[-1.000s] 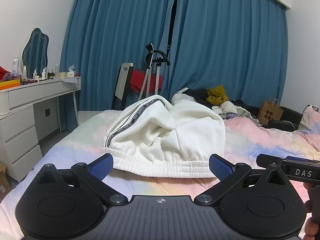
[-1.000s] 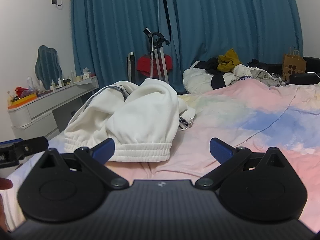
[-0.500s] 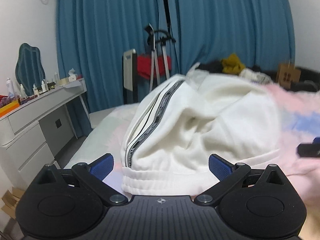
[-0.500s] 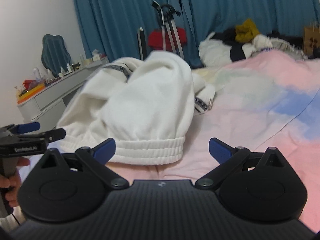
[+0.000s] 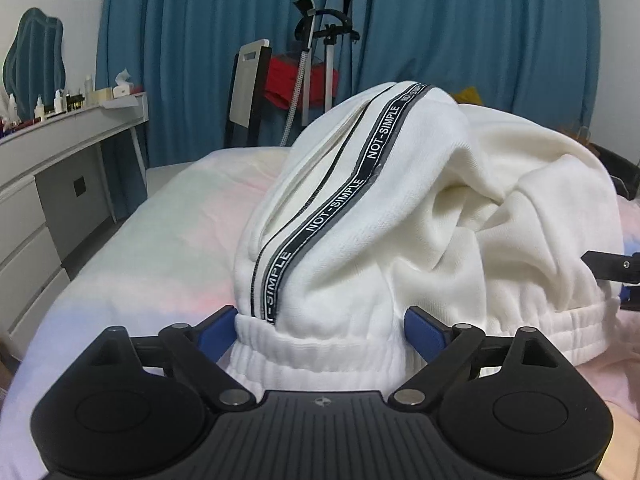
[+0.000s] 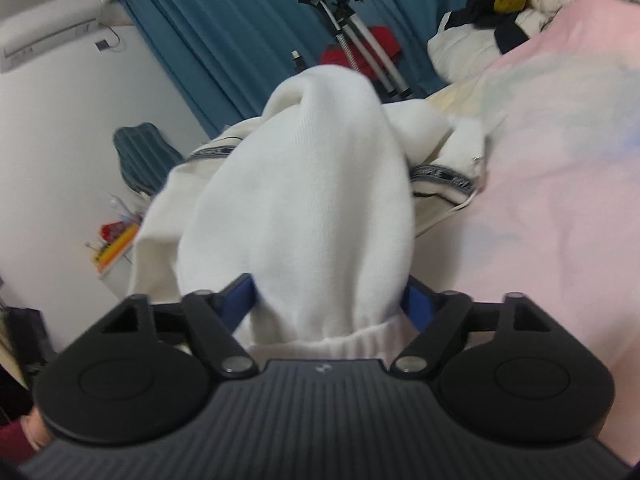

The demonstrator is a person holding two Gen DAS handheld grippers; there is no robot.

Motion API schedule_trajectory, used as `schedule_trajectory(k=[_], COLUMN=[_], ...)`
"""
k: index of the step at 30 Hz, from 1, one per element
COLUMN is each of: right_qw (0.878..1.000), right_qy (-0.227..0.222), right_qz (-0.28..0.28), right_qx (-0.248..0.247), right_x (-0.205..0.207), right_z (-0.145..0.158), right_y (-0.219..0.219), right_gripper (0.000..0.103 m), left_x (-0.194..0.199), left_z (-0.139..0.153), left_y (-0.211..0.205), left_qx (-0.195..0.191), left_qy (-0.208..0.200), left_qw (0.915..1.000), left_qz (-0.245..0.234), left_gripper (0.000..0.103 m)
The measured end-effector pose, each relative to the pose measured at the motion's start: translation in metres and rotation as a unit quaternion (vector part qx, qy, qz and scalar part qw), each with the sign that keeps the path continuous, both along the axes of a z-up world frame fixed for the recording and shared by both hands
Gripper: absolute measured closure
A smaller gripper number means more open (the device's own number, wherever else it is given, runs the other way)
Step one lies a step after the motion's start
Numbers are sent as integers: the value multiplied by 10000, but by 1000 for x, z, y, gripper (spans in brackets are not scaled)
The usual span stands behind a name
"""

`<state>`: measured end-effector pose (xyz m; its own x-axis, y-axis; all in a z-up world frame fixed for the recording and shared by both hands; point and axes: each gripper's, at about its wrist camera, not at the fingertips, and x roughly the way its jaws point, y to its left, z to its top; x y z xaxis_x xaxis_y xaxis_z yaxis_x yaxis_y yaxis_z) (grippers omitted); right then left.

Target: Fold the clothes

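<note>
White sweatpants (image 5: pixel 420 216) with a black "NOT-SIMPLE" side stripe lie bunched on the pastel bed (image 5: pixel 168 240). My left gripper (image 5: pixel 320 330) has the elastic waistband's left end between its blue pads, jaws wide and touching the cloth on both sides. My right gripper (image 6: pixel 330 300) is tilted and has the waistband's other end (image 6: pixel 320 216) between its pads, the cloth lifted and bulging over them. The right gripper's tip shows at the right edge of the left wrist view (image 5: pixel 616 270).
A white dresser (image 5: pixel 52 184) with bottles and a mirror stands left of the bed. A chair (image 5: pixel 248 88) and a garment steamer (image 5: pixel 320 60) stand before blue curtains. A pile of other clothes (image 6: pixel 500 12) lies at the bed's far end.
Both grippers moved forward onto the waistband, which now sits between their pads. The jaws narrowed somewhat. The right gripper rolled and lifted its end of the pants.
</note>
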<state>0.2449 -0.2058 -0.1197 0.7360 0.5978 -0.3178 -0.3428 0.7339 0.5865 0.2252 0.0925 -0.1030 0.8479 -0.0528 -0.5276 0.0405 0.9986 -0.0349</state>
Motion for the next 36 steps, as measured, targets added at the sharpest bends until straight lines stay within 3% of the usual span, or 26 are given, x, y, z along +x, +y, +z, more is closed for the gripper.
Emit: schedule_trajectory(k=[2,6,8,10,12,14,20,23,27,30,36], right_qw=[9999,9994,9986,9975,9971,9980,9982,9935,9853,9857,9829], right_qy=[-130,-269,-353,-437,-449,-386,-101,-117,37,275,760], right_qz=[16,71,108,145,164,138,370,796,1225,1371,1621], right_qx=[-31,-216,-373,-530,-591,-489,461,807,1192,936,428], right_x=[-5,-19,-31,-43,-55,-70,-119,-138,-131,-115,-85], right_z=[4,24,33,41,46,51,71,83,85,62,15], right_y=[4,9,15,21,19,15,17,50,102,131,179], right_gripper=[38,65,69,71,73,74,74,74,78,79,80], left_x=[4,9,4,1,-6,-13,-17,-11,0,21,49], left_z=[-2,2,11,24,43,65,150,195,234,226,149], left_y=[8,24,29,28,23,18,21,38,73,107,156], left_qx=[-161,-618,-752,-821,-884,-935,-1189,-1020,-556,-227,-332], left_qy=[1,-3,-9,-84,-254,-452,-887,-977,-984,-727,12], left_qw=[9998,9973,9961,9956,9951,9941,9889,9899,9917,9913,9865], left_qz=[108,400,462,437,373,295,23,121,611,1074,1605], left_gripper=[17,42,55,79,86,87,88,88,88,88,87])
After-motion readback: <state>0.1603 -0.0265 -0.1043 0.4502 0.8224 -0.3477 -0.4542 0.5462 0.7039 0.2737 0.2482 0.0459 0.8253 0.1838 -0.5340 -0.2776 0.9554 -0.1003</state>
